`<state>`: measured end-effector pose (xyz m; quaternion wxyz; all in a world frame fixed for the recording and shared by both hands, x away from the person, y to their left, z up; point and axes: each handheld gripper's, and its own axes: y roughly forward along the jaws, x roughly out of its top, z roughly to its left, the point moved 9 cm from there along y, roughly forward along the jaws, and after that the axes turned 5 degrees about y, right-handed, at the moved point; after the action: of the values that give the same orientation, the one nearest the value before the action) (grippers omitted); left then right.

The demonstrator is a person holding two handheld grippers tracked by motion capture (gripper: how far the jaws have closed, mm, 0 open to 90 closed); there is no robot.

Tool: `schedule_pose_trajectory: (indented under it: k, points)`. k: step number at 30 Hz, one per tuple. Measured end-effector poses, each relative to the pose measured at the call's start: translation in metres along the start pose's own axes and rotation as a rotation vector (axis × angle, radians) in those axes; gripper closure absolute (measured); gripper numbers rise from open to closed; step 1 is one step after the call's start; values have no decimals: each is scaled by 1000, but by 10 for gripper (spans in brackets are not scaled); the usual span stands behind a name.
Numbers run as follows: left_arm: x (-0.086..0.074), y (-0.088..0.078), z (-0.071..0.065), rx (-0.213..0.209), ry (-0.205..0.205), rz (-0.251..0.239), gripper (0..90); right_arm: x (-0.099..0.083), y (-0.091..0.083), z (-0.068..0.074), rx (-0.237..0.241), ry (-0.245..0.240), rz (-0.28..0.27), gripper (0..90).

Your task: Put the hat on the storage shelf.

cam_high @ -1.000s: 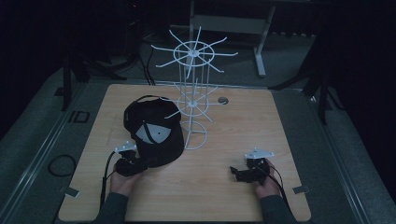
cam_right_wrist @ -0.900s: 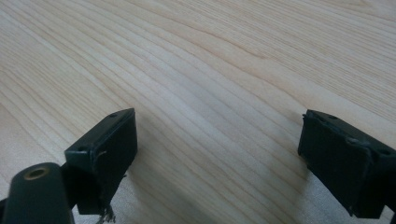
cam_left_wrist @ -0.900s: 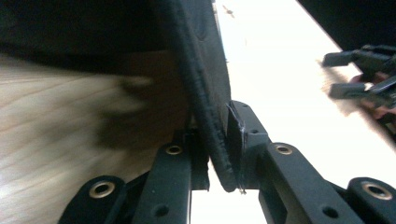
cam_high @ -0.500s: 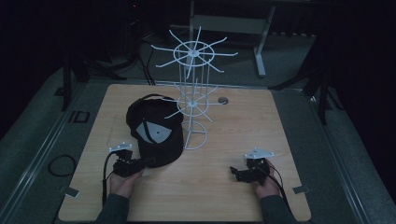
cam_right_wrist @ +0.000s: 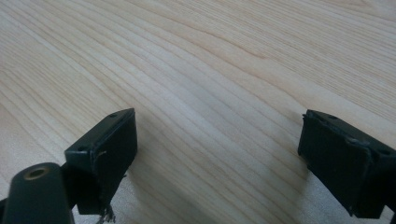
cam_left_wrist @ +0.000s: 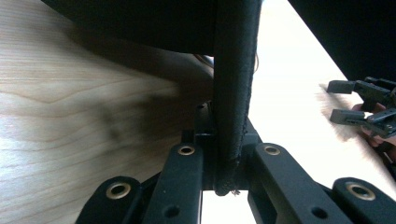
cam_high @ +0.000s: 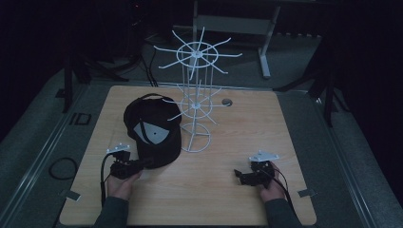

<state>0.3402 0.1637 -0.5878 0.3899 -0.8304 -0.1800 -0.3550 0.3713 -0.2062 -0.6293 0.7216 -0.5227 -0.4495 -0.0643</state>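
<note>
A black cap (cam_high: 152,128) with a grey patch lies on the wooden table (cam_high: 228,199), just left of the white wire rack (cam_high: 195,95). My left gripper (cam_high: 145,163) sits at the cap's near edge. In the left gripper view its jaws are shut (cam_left_wrist: 224,158) on the cap's brim (cam_left_wrist: 233,93), which stands on edge between the pads. My right gripper (cam_high: 240,176) rests low over bare wood at the right front. It is open (cam_right_wrist: 217,144) with nothing between its fingers. It also appears far off in the left gripper view, right gripper (cam_left_wrist: 348,100).
The rack's round base (cam_high: 196,142) stands close to the cap's right side, and its spokes reach out over the cap. A small grommet hole (cam_high: 227,101) sits at the back of the table. Dark floor and stands surround the table.
My left gripper has shifted very slightly at the cap's near edge and now pinches the brim. The right hand has stayed still.
</note>
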Motion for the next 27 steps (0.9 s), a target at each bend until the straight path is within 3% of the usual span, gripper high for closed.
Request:
schedule_pose_trajectory:
  k: [16,27]
  points:
    - [8,-17,11,68,15,-24,861,0,0,0,0,0,0,117]
    - [12,-25,14,81,12,-42,861,0,0,0,1,0,-1,117]
